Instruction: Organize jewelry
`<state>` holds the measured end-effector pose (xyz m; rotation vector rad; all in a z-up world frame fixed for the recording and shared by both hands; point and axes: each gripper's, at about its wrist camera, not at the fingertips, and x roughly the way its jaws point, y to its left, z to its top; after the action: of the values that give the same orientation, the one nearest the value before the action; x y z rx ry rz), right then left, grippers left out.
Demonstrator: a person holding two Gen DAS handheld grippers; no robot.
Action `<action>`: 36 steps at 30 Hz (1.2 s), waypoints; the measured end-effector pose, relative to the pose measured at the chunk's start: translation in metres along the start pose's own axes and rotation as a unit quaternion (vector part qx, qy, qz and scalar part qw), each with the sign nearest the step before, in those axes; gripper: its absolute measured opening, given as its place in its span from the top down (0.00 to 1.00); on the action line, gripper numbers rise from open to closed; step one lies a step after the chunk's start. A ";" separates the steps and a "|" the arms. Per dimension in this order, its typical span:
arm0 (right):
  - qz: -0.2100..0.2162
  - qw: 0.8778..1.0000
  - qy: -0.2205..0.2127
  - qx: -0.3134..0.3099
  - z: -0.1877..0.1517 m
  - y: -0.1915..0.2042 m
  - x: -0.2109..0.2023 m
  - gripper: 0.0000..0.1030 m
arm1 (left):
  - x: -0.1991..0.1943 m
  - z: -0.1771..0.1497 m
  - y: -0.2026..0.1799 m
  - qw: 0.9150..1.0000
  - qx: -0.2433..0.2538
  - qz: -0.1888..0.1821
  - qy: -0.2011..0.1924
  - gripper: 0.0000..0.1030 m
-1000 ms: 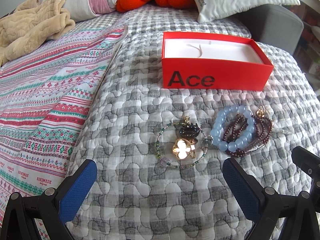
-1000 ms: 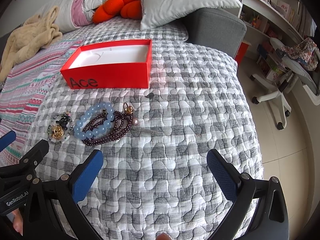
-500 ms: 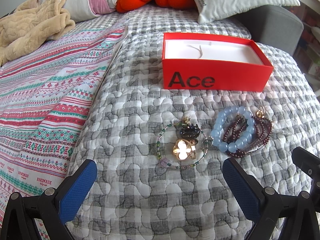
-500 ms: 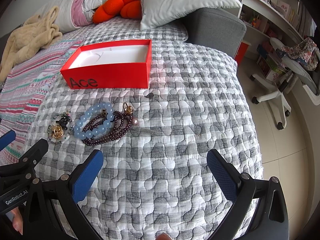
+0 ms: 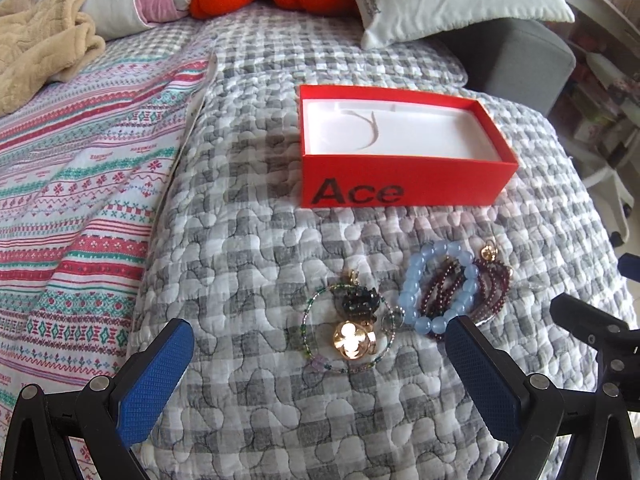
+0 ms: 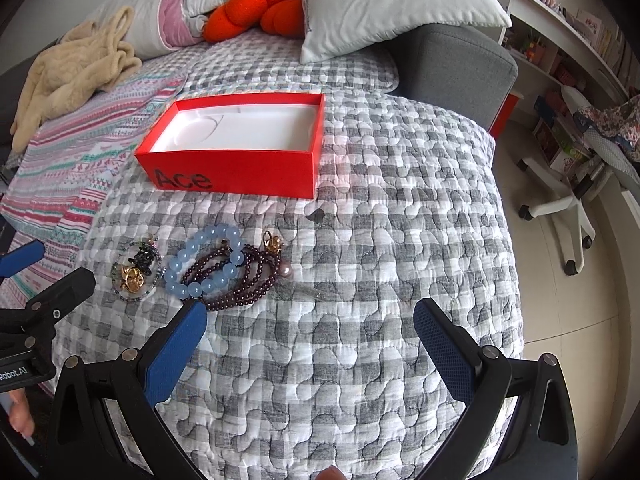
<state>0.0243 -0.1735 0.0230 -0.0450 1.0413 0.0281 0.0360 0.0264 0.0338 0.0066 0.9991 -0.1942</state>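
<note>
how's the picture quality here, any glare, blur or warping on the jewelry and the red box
Left wrist view: sharp, though the gold charm glares and the red box lining blows out white. Right wrist view: strong fisheye bending with dark corners; the blue bead bracelet stays crisp.

The dark red bead strands (image 5: 444, 292) are being partly covered by the blue bead bracelet (image 5: 438, 286) lying across them.

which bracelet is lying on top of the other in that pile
The light blue bead bracelet: its big pale beads cross over the dark maroon bead strands.
</note>
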 end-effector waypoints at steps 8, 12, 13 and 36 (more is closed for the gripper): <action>0.034 0.999 0.018 -0.011 0.014 -0.001 0.020 0.00 | 0.037 0.005 0.033 0.995 -0.066 -0.072 0.034 0.26; 0.064 0.997 0.035 -0.004 0.017 -0.005 0.033 0.05 | 0.054 0.002 0.041 0.991 -0.080 -0.092 0.060 0.50; 0.069 0.997 0.029 0.000 0.018 -0.006 0.032 0.06 | 0.056 0.002 0.041 0.990 -0.081 -0.095 0.065 0.51; 0.186 0.980 0.065 0.022 0.056 0.020 0.074 0.64 | 0.057 0.004 0.027 0.995 -0.041 -0.077 0.055 1.00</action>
<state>0.1091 -0.1508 -0.0136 0.1905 1.1686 0.3452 0.0739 0.0439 -0.0141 -0.1354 1.1171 -0.2963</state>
